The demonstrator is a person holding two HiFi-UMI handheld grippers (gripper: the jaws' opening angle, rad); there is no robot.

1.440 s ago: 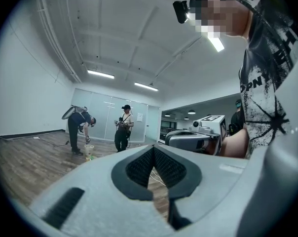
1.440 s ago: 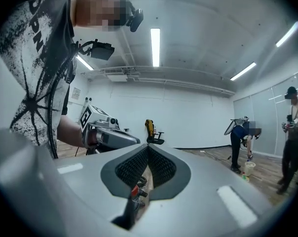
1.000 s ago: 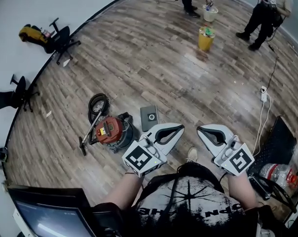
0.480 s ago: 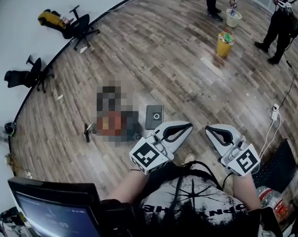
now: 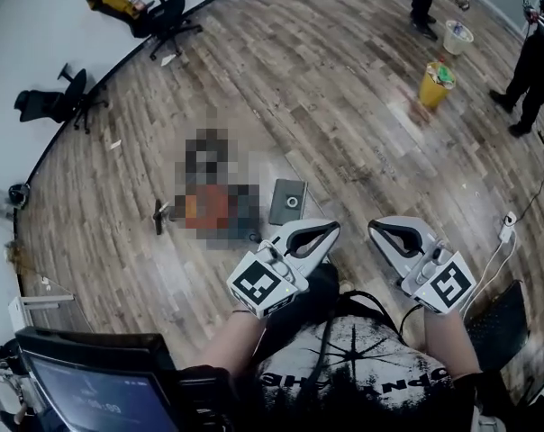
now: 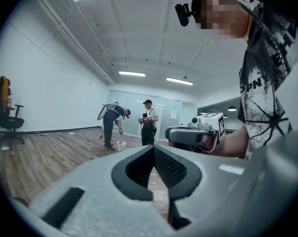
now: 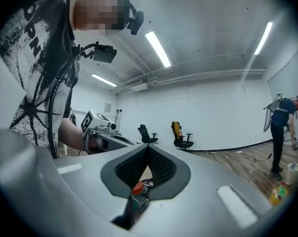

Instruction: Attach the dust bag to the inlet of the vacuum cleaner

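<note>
dust bag (image 5: 287, 202) flat, long axis up-frame | left gripper (image 5: 331, 231) closed | right gripper (image 5: 372, 230) closed

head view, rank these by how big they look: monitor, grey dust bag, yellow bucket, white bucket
1. monitor: largest, though it is also nearest the camera.
2. grey dust bag and yellow bucket: these look about alike, so they are not ranked.
3. white bucket: smallest, and also farthest away.

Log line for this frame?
left gripper: shut, empty | right gripper: shut, empty | dust bag: on floor, untouched
</note>
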